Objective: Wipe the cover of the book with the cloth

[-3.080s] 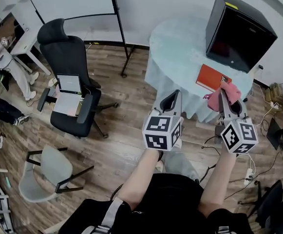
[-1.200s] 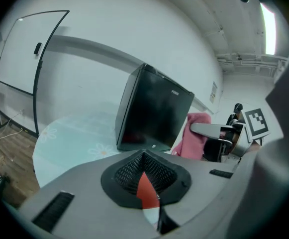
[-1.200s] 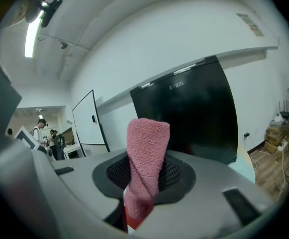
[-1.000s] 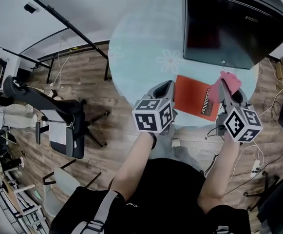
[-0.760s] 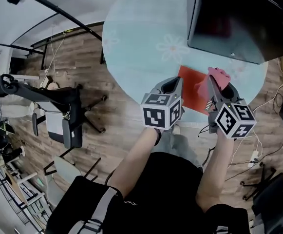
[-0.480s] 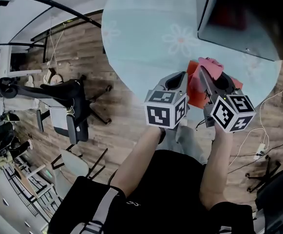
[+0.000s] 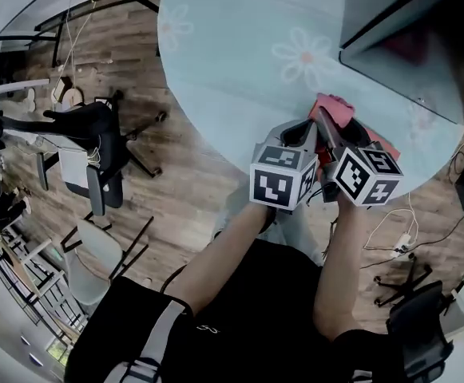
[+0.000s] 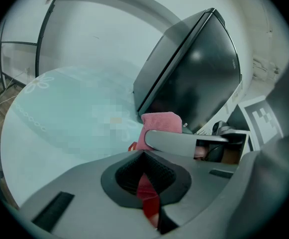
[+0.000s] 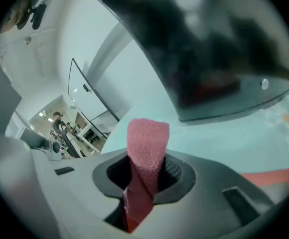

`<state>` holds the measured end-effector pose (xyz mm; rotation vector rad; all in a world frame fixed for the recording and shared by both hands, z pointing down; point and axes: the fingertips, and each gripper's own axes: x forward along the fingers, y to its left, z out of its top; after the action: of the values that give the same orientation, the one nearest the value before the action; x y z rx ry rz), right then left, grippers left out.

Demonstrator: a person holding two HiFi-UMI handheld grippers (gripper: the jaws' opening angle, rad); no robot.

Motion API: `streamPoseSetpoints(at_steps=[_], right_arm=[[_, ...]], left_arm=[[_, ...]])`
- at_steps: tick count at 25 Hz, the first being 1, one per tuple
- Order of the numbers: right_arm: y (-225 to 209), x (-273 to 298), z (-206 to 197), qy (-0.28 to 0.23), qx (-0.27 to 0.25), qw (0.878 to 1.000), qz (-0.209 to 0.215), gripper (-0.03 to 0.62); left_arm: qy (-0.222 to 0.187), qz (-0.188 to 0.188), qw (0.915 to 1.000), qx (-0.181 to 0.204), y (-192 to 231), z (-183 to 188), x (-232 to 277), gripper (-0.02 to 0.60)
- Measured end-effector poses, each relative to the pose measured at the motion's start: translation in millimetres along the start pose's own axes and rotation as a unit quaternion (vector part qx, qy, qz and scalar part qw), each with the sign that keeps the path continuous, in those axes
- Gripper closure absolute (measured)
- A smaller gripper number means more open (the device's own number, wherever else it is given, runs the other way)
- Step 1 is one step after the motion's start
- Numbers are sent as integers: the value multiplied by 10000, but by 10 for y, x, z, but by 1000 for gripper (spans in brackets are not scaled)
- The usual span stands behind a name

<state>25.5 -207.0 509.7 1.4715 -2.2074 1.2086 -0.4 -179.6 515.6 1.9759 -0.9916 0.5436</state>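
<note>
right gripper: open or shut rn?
Shut: the right gripper has its jaws pinching the pink cloth, which sticks up past them.

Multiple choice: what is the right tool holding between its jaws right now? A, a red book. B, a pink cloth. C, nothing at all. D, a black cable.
B: the right gripper view shows the pink cloth sticking up from between the shut jaws of the right tool; the red book is in the left tool instead.

Red book (image 8: 147, 195) between closed jaws
</note>
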Motion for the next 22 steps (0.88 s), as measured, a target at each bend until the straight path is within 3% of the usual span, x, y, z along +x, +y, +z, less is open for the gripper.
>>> streamPoseSetpoints(at_steps=[11,16,22], right_arm=[[-189,243,-124,595,-144,9974,-391,497],[-254,233,-144,918,-304,9946,-381,497],[-265,207,-196,880,-253,9947,-458,497]], left_arm=[[208,160,9989,-384,160,-105,248,569],[438,-139,9968,-654,106,-139,318,568],[472,-221,9963,-682,99,-198,313,568]])
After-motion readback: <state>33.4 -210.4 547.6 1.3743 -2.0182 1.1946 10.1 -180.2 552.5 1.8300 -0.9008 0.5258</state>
